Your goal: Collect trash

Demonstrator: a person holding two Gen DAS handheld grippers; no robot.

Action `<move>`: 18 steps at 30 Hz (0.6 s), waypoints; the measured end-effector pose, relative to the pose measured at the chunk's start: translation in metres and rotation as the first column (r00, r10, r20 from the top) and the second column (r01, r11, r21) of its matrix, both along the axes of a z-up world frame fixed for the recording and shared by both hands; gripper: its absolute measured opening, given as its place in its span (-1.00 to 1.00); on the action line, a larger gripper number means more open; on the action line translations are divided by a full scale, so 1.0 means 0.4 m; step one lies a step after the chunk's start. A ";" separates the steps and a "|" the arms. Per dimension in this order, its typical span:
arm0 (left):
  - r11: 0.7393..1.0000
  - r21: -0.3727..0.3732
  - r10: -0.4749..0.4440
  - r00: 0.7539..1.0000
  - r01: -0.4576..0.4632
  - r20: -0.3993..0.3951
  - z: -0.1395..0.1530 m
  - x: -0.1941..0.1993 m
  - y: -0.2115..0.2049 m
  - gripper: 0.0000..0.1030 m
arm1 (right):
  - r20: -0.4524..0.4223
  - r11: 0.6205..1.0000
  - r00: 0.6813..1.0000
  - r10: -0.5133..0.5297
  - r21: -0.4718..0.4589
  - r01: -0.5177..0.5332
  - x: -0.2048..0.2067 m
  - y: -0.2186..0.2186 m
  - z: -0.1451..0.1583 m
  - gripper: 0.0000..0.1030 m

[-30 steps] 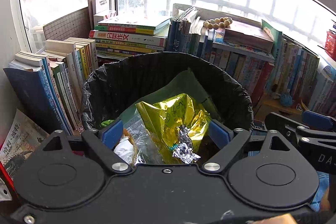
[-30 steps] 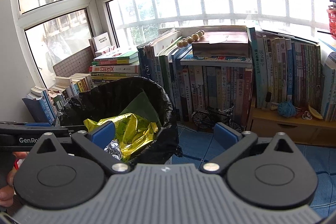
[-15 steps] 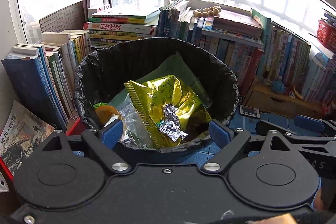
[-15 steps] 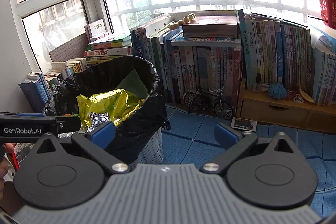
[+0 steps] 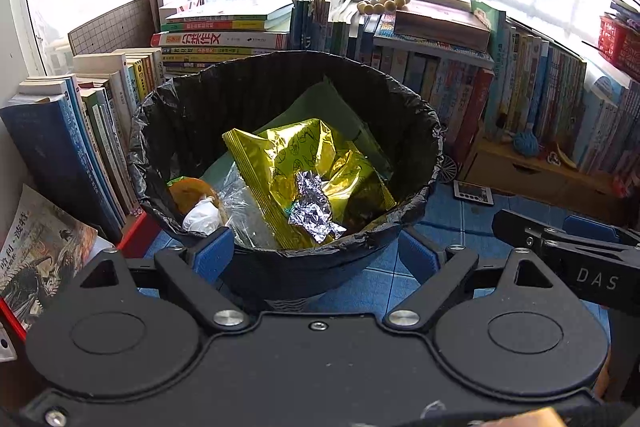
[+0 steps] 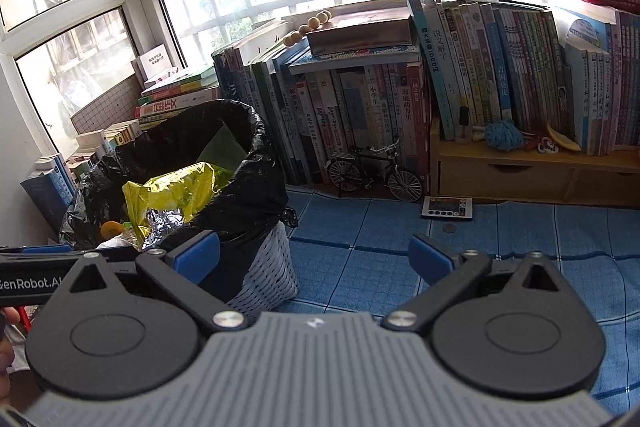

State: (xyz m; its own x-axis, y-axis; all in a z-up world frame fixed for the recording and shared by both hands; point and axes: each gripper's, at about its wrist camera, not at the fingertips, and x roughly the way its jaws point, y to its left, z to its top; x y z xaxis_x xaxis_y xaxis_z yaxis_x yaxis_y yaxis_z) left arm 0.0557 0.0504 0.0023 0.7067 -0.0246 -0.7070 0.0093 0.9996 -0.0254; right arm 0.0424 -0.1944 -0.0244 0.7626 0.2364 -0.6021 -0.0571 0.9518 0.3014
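Note:
A bin with a black liner (image 5: 280, 67) stands among books. In it lie a gold snack bag (image 5: 304, 155), crumpled foil (image 5: 314, 207), a white wad (image 5: 202, 217), an orange piece (image 5: 190, 187), clear plastic and green paper. My left gripper (image 5: 316, 255) is open and empty, its blue pads just in front of the bin's near rim. My right gripper (image 6: 314, 257) is open and empty over the blue floor, to the right of the bin (image 6: 248, 195). Each gripper shows from the side in the other's view: right gripper (image 5: 560, 239), left gripper (image 6: 40, 267).
Rows and stacks of books (image 5: 100, 131) close in the bin's left and back. A model bicycle (image 6: 372, 171), a small remote (image 6: 447, 207) and a coin (image 6: 449, 228) sit on the blue mat (image 6: 360, 267). A wooden drawer unit (image 6: 520, 179) stands at the right.
Both grippers have drawn back from the bin and dropped a little, so more blue floor shows in front of it. Both pairs of jaws stayed open and empty.

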 end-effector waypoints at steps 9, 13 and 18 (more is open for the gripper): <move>1.000 0.004 0.006 1.000 -0.006 -0.001 -0.003 0.002 -0.004 0.73 | 0.009 0.994 0.996 0.090 -0.067 -0.089 -0.008 0.016 -0.018 1.00; 1.000 0.000 0.004 1.000 -0.004 -0.004 -0.003 0.004 -0.004 0.74 | -0.003 0.990 0.994 0.114 -0.084 -0.114 -0.005 0.020 -0.015 1.00; 1.000 -0.012 0.011 1.000 -0.011 -0.005 -0.002 0.003 0.000 0.74 | 0.001 0.992 0.994 0.110 -0.066 -0.110 -0.006 0.016 -0.013 1.00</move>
